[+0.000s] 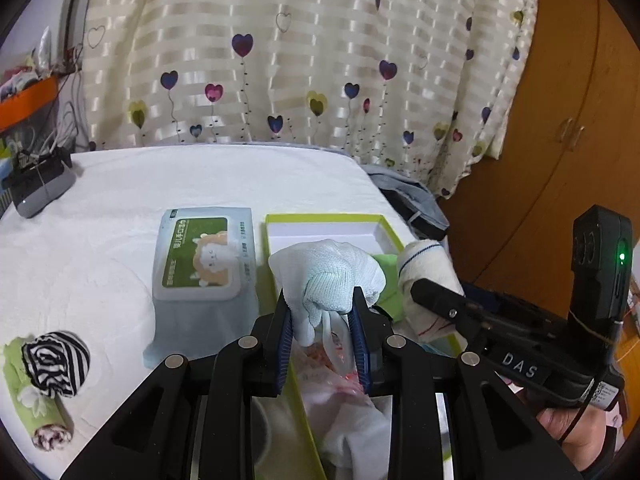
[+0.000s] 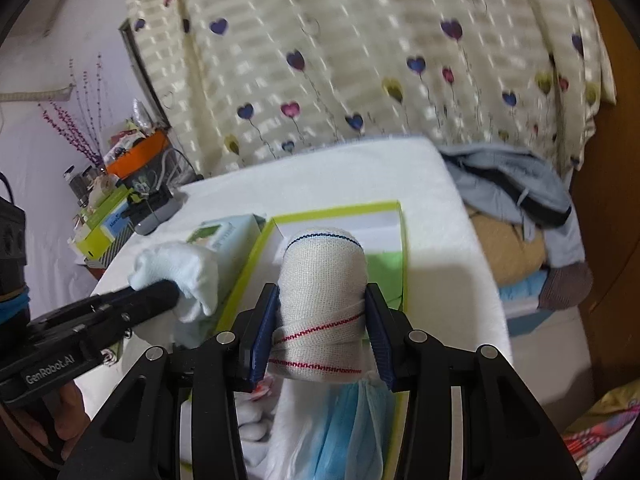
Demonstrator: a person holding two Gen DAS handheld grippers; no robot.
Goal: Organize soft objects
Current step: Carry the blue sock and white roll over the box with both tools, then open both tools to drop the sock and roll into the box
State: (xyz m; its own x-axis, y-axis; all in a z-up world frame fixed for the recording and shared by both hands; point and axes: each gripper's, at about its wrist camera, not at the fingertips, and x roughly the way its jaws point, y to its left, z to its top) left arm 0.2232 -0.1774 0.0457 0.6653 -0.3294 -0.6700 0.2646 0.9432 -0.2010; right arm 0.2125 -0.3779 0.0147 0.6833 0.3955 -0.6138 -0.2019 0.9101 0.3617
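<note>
White towelling covers the bed; a soft pale-blue knitted glove (image 1: 326,276) is clamped by the left gripper (image 1: 324,320), a squashy cream rolled bandage (image 2: 322,304) mid-body by the right gripper (image 2: 324,328).

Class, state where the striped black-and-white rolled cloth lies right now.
In the left wrist view, the striped black-and-white rolled cloth lies at lower left on the white table, resting on a green rolled towel, left of the wipes pack.

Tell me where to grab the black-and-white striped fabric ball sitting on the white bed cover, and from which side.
Take the black-and-white striped fabric ball across its rounded middle, coming from above. It rests partly on a green rolled cloth, so a low sideways approach would likely catch that roll; its top and sides are bare. Both tools are full now.
</note>
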